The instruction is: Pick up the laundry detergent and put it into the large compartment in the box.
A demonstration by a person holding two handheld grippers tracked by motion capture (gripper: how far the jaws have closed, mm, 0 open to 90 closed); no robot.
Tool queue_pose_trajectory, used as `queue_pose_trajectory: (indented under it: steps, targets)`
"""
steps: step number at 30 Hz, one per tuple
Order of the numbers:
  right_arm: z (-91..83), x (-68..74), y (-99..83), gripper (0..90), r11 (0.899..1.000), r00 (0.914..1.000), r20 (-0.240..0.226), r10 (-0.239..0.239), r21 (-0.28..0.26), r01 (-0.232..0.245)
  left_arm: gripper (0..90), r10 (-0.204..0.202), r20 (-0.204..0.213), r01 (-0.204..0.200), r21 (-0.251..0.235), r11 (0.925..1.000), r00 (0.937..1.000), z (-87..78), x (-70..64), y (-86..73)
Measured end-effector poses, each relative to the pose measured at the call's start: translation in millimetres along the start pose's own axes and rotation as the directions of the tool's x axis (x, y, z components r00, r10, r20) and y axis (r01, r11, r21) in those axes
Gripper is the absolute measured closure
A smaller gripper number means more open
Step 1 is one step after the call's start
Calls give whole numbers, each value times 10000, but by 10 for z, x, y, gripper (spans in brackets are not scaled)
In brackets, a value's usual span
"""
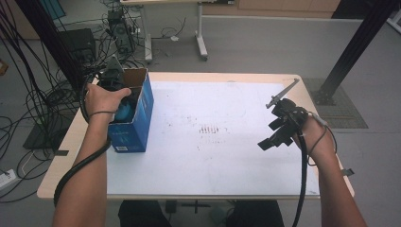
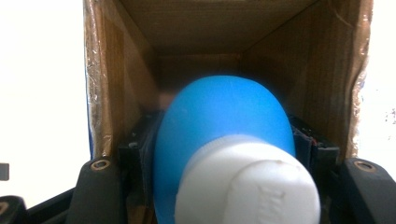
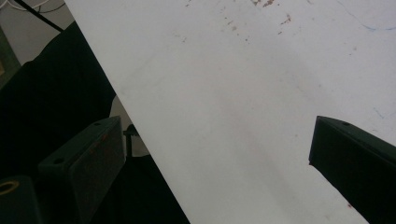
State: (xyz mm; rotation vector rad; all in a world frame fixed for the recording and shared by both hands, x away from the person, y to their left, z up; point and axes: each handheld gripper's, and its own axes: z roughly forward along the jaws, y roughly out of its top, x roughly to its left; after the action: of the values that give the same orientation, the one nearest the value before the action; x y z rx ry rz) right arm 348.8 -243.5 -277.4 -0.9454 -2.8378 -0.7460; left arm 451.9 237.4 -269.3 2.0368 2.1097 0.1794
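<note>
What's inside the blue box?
Inside the blue box the left gripper holds a blue bottle with a white cap, over brown cardboard walls. The bottle hides most of the box's far end, so anything behind it cannot be seen.

bottle [image 2: 219, 140] base blurred in box [image 2: 336, 70] | cap [image 2: 247, 186] cut off below

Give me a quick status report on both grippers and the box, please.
Left gripper shut on blue bottle, white cap toward the camera, inside the open blue box. Right gripper open, holding nothing, over the white table. Nothing in the way.
</note>
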Motion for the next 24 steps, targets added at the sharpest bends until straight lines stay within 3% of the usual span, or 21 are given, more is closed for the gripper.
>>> queue_pose_trajectory:
  steps: [13,24]
  targets:
    - [-1,-4,5,35,10000,10000,7,-44,-15,45,297,-89,88,88,56,9999,9999,-24,-8,16]
    - [2,5,10,35,10000,10000,-17,-59,-55,59,282,81,58,-80,-197,9998,10000,-219,-47,38]
